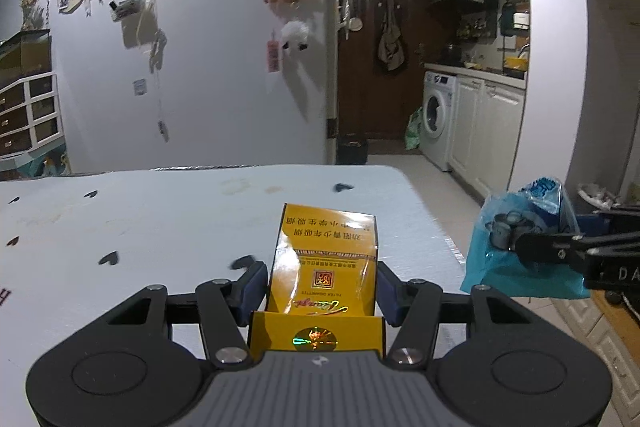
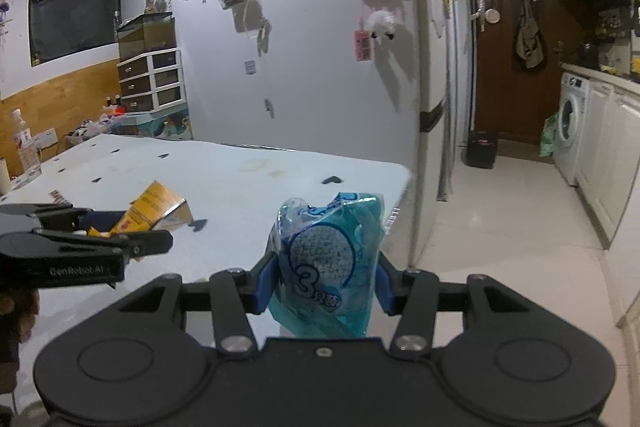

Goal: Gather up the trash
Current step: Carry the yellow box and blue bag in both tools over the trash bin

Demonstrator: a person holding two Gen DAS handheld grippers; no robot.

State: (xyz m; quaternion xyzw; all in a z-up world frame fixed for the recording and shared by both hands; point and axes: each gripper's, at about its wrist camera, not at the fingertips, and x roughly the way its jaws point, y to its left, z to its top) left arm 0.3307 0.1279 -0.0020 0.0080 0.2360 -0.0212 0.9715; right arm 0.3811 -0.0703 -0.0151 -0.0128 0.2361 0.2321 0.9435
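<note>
Pale table (image 2: 224,179), dark heart marks; bottle (image 2: 25,147) apparently at far-left edge.

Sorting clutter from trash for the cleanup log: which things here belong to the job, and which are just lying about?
Part of the job:
- yellow cigarette box, in the left gripper
- blue snack wrapper, in the right gripper

Just lying about:
- water bottle at the table's far edge
- drawer unit
- washing machine
</note>
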